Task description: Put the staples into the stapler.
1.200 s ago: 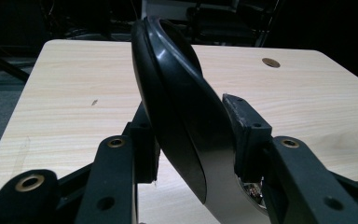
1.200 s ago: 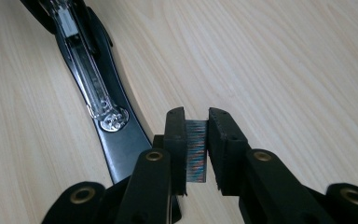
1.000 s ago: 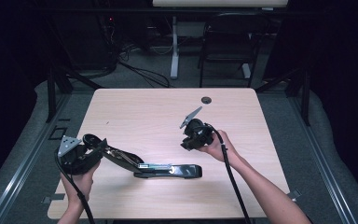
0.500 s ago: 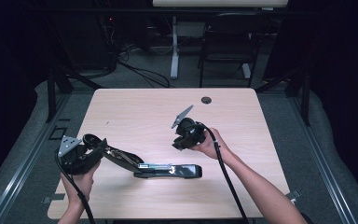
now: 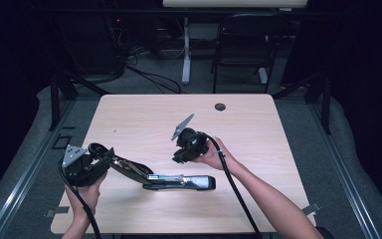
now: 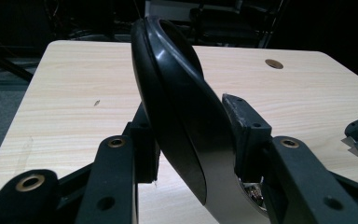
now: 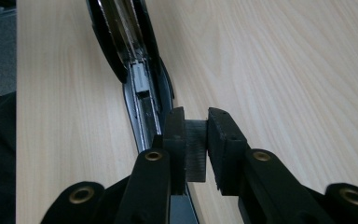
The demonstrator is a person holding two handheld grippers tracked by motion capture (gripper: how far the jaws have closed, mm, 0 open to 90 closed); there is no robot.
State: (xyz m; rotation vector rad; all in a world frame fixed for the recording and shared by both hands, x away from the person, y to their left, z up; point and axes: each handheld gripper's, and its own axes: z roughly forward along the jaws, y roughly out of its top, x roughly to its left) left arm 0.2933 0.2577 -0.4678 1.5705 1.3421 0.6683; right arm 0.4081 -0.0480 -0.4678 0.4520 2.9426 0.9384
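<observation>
High view: overhead, facing forward-down, far, whole worktop (image 5: 258,129). Left gripper view: low, close, across worktop. Right gripper view: close, steeply down. All three share the opened stapler (image 5: 179,180).

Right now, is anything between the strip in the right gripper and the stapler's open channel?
Nothing visible blocks it. The left gripper holds the stapler's lid swung up and away, and the channel lies open beyond the ribbed grey strip in the right gripper. One small grey block sits inside the channel, farther along.

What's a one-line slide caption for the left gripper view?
Left gripper clamps the opened stapler's black top arm over the wooden table.
</observation>
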